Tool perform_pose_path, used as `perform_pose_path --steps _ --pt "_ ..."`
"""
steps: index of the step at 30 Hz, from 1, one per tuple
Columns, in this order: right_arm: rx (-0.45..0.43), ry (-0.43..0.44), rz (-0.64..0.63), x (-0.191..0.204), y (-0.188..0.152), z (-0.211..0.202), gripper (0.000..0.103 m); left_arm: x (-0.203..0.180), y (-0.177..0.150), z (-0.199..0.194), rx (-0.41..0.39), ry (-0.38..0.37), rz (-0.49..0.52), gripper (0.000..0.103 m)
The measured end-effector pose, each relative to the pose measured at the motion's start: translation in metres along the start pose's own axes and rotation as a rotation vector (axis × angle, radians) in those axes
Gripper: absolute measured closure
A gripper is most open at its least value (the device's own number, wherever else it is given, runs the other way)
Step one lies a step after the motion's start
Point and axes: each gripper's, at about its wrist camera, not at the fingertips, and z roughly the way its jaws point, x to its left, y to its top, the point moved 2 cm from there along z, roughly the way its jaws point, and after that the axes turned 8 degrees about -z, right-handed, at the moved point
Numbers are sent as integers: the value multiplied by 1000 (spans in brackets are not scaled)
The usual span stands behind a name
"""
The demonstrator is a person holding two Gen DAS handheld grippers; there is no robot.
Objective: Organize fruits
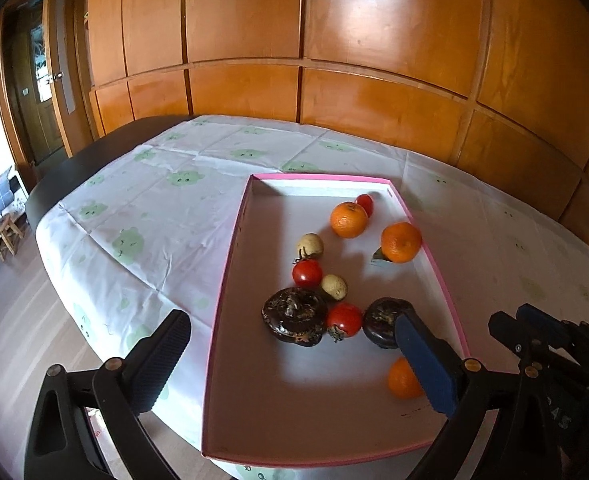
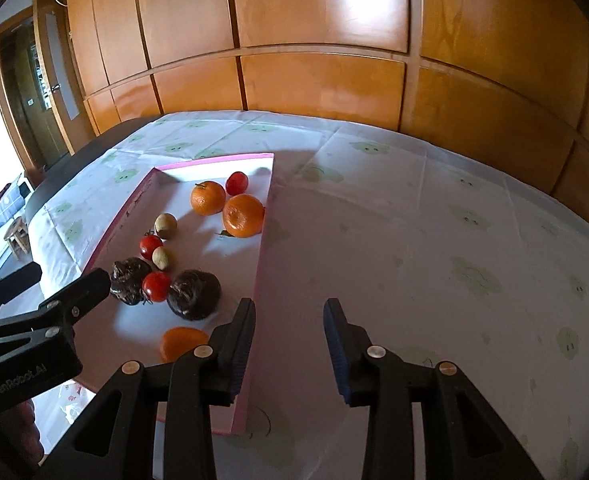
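A pink-rimmed shallow box (image 1: pixel 230 248) lies on the table and holds the fruit. In it are three oranges (image 1: pixel 348 219), (image 1: pixel 400 241), (image 1: pixel 403 378), three red tomatoes (image 1: pixel 307 273), two small tan fruits (image 1: pixel 311 245) and two dark round fruits (image 1: pixel 294 316), (image 1: pixel 382 320). My left gripper (image 1: pixel 294 354) is open wide over the box's near half, its jaws either side of the dark fruits. My right gripper (image 2: pixel 289 340) is open and empty, straddling the box's right wall (image 2: pixel 265 240). The same fruit shows in the right wrist view, with an orange (image 2: pixel 243 216) against that wall.
The table wears a white cloth with green prints (image 2: pixel 454 248). A wooden panel wall (image 1: pixel 334 60) stands close behind. The table's dark left edge (image 1: pixel 66 168) drops to the floor, where a small stool (image 1: pixel 7 236) stands. The left gripper's body (image 2: pixel 26 344) shows at the left of the right wrist view.
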Motion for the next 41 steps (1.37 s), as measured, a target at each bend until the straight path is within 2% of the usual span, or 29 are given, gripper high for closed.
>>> perform_pose_path --steps 8,30,34,37,41 --pt "-13 2 2 0 -3 -5 67 -3 0 -8 -34 13 4 0" --pt "-10 8 -21 8 -3 -6 67 1 2 -10 -51 32 -2 0" --pt "-8 9 -20 8 -3 -5 67 1 2 -13 -78 34 11 1" --pt "-9 9 -20 8 -3 -6 67 1 2 -15 -84 25 14 7" --pt "-15 8 -8 3 -1 -7 67 1 3 -15 -81 20 13 7"
